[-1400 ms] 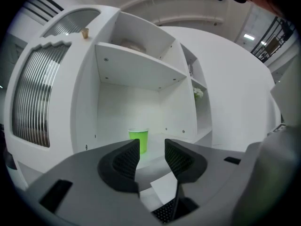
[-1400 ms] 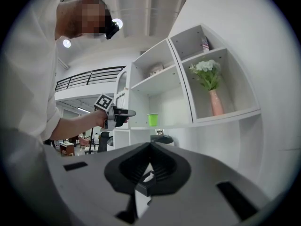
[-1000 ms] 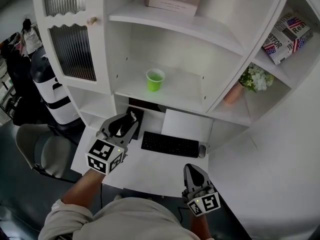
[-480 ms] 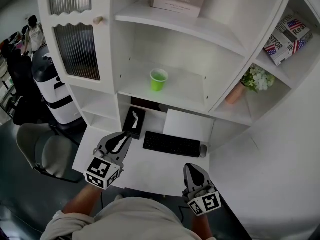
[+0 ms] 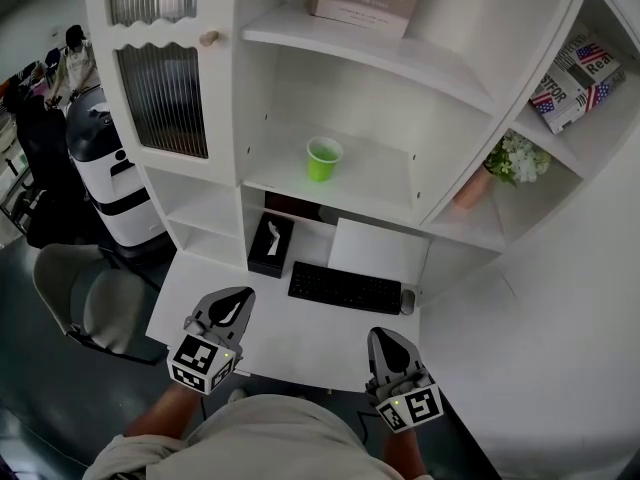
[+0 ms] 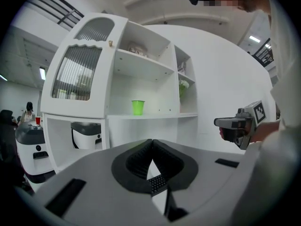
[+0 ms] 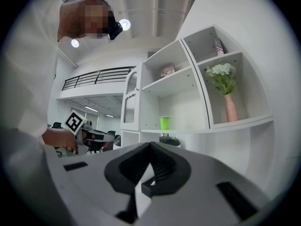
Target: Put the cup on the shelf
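A green cup [image 5: 322,158] stands upright and alone on the white shelf [image 5: 375,183] of the wall unit; it shows too as the cup [image 6: 137,107] in the left gripper view and the cup [image 7: 164,123] in the right gripper view. My left gripper [image 5: 231,307] hangs low over the desk's front left, far from the cup, its jaws shut with nothing between them. My right gripper [image 5: 388,344] sits at the desk's front right, also shut and empty. Each gripper appears in the other's view, as the right gripper [image 6: 221,122] and the left gripper [image 7: 109,136].
On the white desk [image 5: 200,288] lie a black keyboard [image 5: 343,288], a mouse [image 5: 405,301] and a black tissue box [image 5: 270,245]. A vase of white flowers [image 5: 505,163] and a printed box [image 5: 572,76] fill the right shelves. A grey chair [image 5: 85,303] stands at the left.
My left gripper has drawn back from under the shelf toward the desk's front edge, and its jaws have closed empty. The cup stays on the shelf. The right gripper has not moved.
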`<state>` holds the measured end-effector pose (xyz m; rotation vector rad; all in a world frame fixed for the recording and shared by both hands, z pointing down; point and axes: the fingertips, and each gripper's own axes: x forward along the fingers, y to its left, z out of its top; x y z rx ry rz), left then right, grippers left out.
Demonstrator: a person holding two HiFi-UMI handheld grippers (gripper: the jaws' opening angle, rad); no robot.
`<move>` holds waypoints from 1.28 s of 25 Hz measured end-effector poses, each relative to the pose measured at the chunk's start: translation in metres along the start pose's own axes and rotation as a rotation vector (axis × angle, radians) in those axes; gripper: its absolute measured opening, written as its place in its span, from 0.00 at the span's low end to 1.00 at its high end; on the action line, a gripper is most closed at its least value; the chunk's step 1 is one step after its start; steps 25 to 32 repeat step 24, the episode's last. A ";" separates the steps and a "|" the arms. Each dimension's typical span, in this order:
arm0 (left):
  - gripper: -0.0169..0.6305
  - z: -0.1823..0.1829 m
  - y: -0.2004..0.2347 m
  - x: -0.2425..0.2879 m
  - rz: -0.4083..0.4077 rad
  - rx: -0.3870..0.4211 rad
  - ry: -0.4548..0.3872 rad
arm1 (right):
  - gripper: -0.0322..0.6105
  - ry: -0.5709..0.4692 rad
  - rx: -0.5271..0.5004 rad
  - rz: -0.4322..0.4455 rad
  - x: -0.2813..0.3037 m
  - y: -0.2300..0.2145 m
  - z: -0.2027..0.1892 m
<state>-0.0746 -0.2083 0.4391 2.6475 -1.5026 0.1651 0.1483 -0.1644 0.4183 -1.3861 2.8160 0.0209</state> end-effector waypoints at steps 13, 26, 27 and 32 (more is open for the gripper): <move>0.03 -0.025 -0.001 -0.015 0.005 -0.016 0.028 | 0.05 0.010 -0.013 0.013 0.000 0.011 -0.002; 0.03 -0.024 -0.003 -0.018 0.004 -0.015 0.028 | 0.05 0.009 -0.022 0.016 -0.004 0.015 -0.001; 0.03 -0.024 -0.003 -0.018 0.004 -0.015 0.028 | 0.05 0.009 -0.022 0.016 -0.004 0.015 -0.001; 0.03 -0.024 -0.003 -0.018 0.004 -0.015 0.028 | 0.05 0.009 -0.022 0.016 -0.004 0.015 -0.001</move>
